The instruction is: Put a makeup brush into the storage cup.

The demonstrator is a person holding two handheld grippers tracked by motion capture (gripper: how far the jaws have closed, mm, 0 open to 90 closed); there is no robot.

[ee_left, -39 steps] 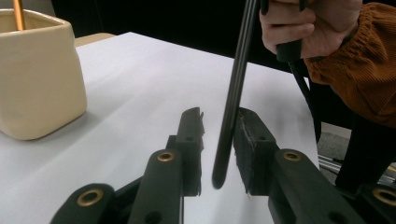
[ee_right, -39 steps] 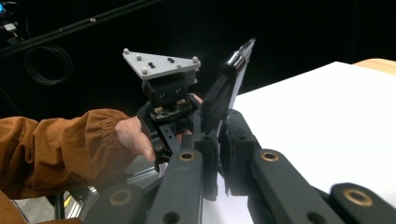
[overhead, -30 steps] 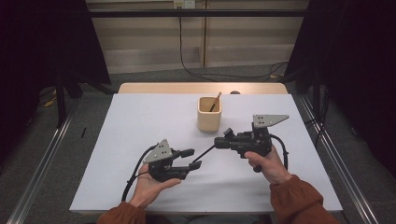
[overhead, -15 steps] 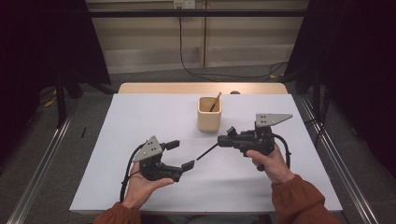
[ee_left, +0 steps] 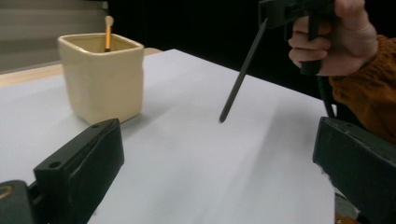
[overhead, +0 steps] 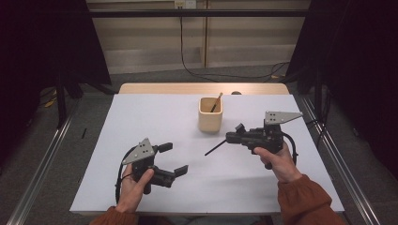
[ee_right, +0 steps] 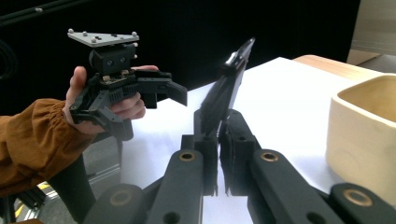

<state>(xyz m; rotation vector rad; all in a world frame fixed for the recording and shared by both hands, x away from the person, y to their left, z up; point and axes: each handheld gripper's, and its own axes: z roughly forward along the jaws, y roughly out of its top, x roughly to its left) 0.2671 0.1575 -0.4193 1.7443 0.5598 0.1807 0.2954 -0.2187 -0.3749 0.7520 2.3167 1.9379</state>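
A cream square cup (overhead: 210,115) stands mid-table with a light-tipped brush (overhead: 216,101) leaning inside it. My right gripper (overhead: 231,137) is to the cup's right, shut on a thin black stick (overhead: 215,148) that slants down to the left, its tip just above the table. In the right gripper view the jaws (ee_right: 218,126) clamp the stick's (ee_right: 225,95) flat black end. My left gripper (overhead: 172,159) is held at the front left, open and holding nothing. Between its wide jaws (ee_left: 218,135) I see the cup (ee_left: 102,79), the brush (ee_left: 108,32) and the stick (ee_left: 240,74).
The white tabletop (overhead: 141,117) ends in a wooden strip (overhead: 187,88) at the far edge. Metal rails (overhead: 42,159) run along both sides on the floor. Dark curtains stand to the left and right.
My left gripper has drawn back to the left, away from the stick's tip, with its jaws spread wider. The right gripper has kept the stick and shifted slightly right.
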